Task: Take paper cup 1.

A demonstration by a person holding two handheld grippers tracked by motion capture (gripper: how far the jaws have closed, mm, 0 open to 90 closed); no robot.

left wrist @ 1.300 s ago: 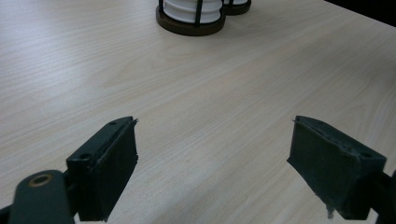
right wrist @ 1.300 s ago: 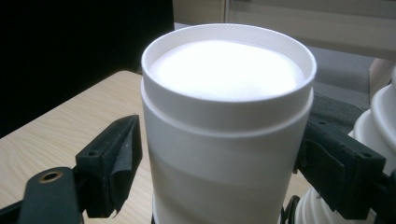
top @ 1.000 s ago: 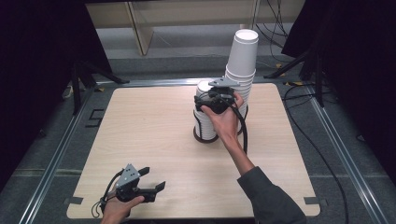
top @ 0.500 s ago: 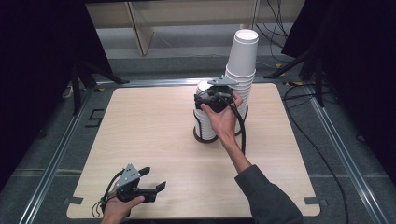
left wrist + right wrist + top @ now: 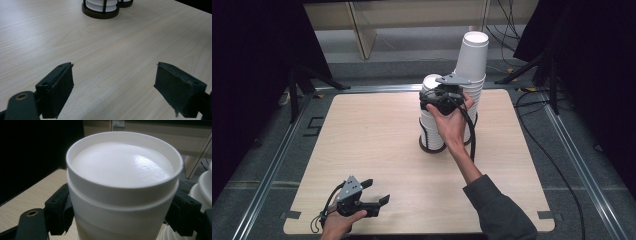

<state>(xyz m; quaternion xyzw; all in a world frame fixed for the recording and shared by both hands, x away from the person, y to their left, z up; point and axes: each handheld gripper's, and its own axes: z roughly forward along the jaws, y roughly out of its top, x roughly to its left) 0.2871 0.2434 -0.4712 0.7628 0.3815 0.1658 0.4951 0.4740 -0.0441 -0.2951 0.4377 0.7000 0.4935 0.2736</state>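
Lower left of the high view: the left gripper [image 5: 373, 193] rests idle on the table [image 5: 362, 130], jaws spread. Centre frame, the right gripper [image 5: 435, 100] clasps the top cup [image 5: 123, 185] of the shorter cup stack [image 5: 431, 125]. Risk: a skewed lift could drag nested cups along or knock the taller stack [image 5: 473, 65] just right.

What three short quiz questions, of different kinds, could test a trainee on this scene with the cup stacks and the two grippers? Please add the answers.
1. True or false: the left gripper holds a cup.
2. Which stack does the right gripper clasp? A) the shorter stack of cups B) the taller stack of cups
3. Fill in: the jaws of the left gripper stand ____ above the table.

Key: 1 false, it is held low over bare wood. 2 A, its jaws sit on both sides of the top cup. 3 open.
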